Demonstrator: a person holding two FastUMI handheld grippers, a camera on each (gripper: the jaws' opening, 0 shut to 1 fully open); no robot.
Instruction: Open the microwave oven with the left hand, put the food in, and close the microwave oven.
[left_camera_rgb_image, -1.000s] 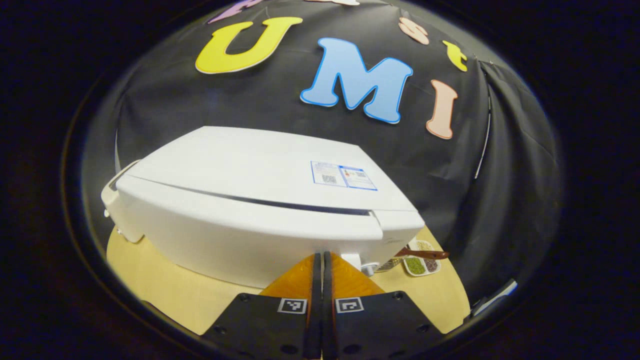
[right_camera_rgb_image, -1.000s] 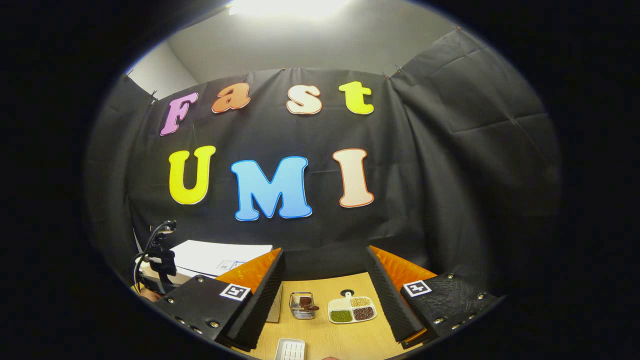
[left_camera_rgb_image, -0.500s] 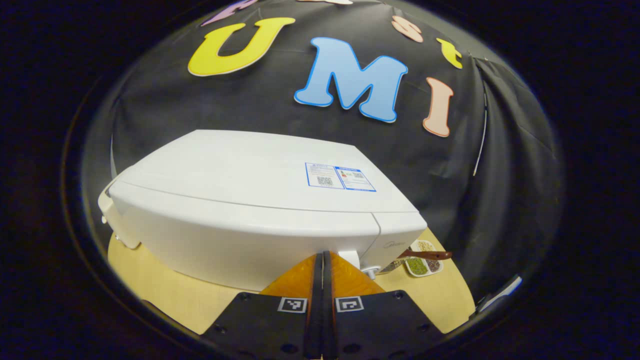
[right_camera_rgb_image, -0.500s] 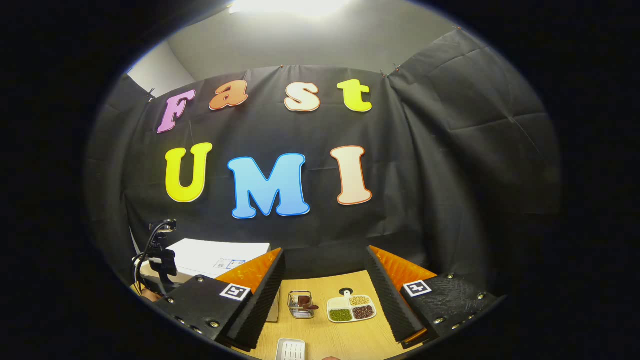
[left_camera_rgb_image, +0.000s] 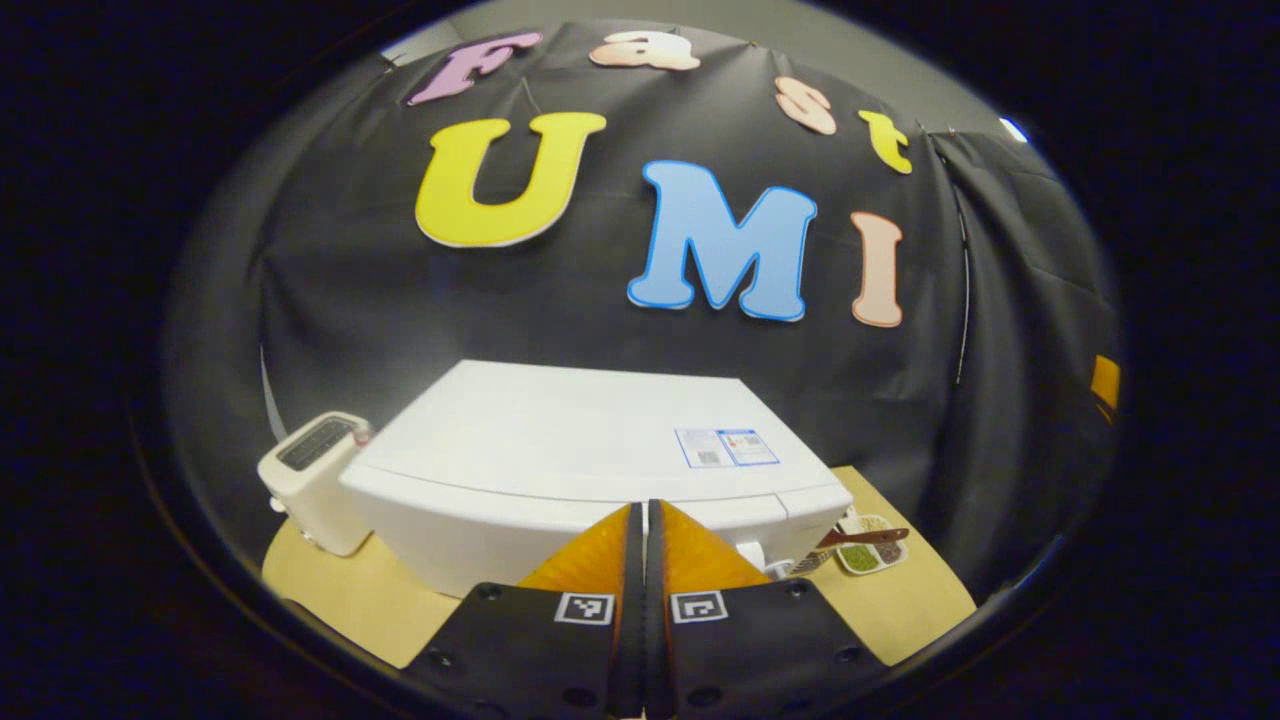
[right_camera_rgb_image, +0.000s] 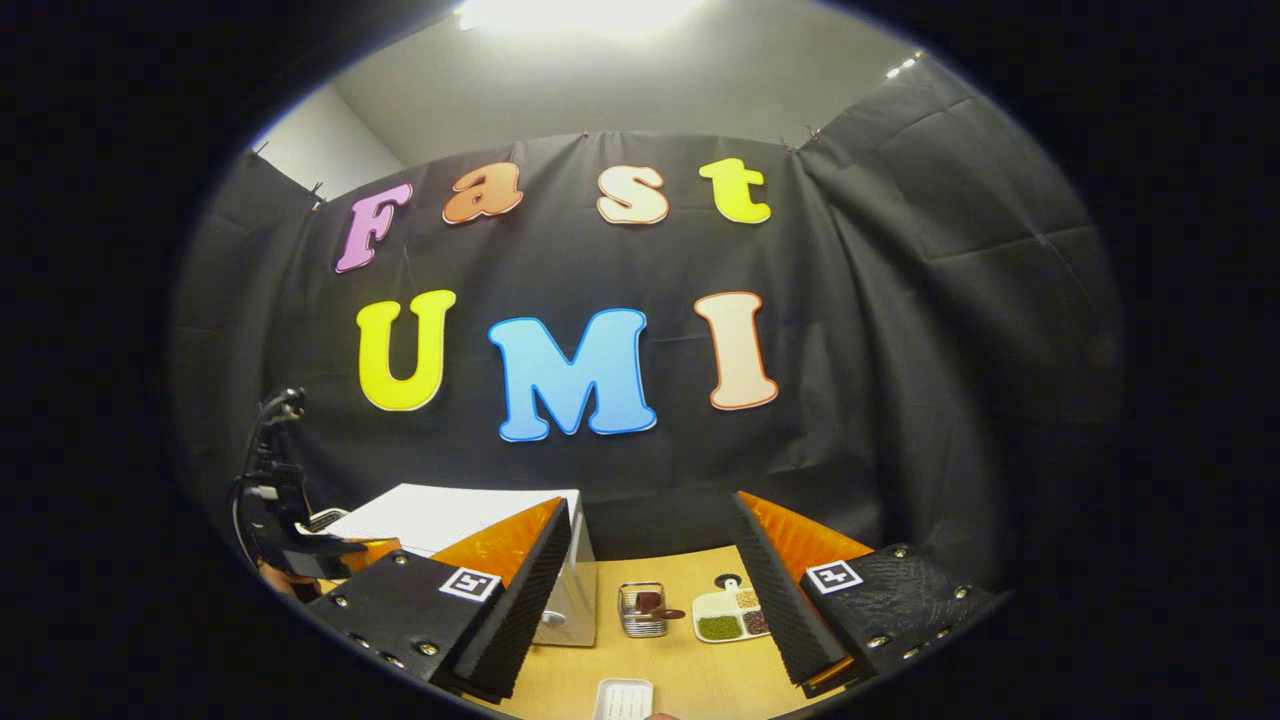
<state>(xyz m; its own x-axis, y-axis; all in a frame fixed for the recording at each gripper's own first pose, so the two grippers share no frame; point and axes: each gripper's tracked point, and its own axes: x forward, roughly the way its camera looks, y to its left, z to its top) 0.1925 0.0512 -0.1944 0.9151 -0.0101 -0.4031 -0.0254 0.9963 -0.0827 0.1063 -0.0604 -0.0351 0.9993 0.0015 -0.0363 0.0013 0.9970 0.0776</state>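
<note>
We see L gripper fingers pressed together on nothing, microwave oven w/ door closed just beyond, toaster at its left, R gripper wide apart, empty, over wood table, wire basket, divided dish, white tray near edge, black cloth wall behind.

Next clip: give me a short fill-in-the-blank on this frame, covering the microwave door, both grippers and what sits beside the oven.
1. The door of the white microwave oven is ____.
2. The fingers of the left gripper are pressed ____, holding nothing.
3. The right gripper has its fingers spread ____.
4. In the left gripper view, the small white appliance left of the microwave oven is a ____.

Missing words: closed; together; apart; toaster
</note>
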